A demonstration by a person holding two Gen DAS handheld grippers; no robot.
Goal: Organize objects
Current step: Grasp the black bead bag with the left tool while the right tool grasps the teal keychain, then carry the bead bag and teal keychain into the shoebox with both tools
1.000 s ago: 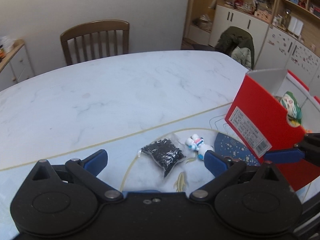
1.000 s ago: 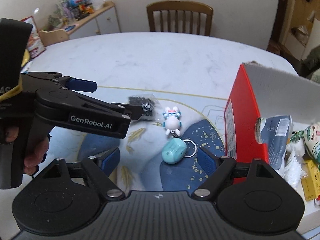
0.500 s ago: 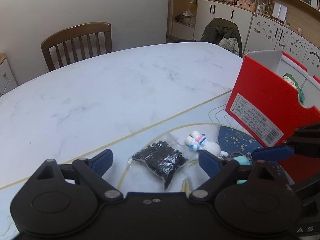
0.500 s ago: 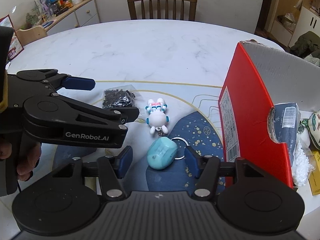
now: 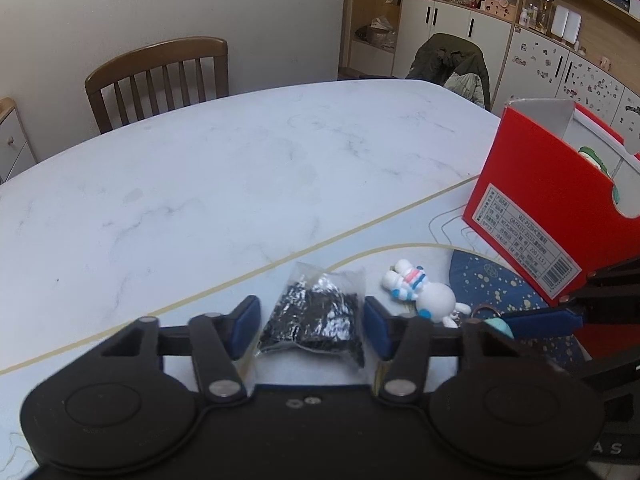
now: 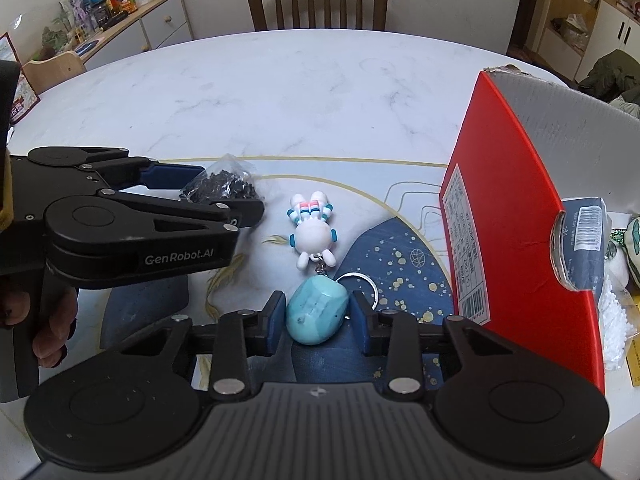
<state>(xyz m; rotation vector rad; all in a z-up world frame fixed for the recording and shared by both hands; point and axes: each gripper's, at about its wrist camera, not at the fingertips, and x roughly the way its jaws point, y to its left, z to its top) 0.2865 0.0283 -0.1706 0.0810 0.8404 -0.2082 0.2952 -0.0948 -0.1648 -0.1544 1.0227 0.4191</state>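
A: Why does the tall red cardboard box (image 6: 516,216) stand open-topped at the right of the frame?

B: Likely as the bin; packets and a toy already sit inside.

A: And the left gripper (image 5: 310,322)?

B: Spread, its blue pads flanking the clear bag of black beads (image 5: 316,312) at lower centre, not yet pinching, I judge.

A: The right gripper (image 6: 318,316)?

B: Narrowed around the turquoise egg-shaped keychain charm (image 6: 316,310), pads at its sides; true contact I cannot tell. The white bunny figure (image 6: 314,232) lies just above, linked.
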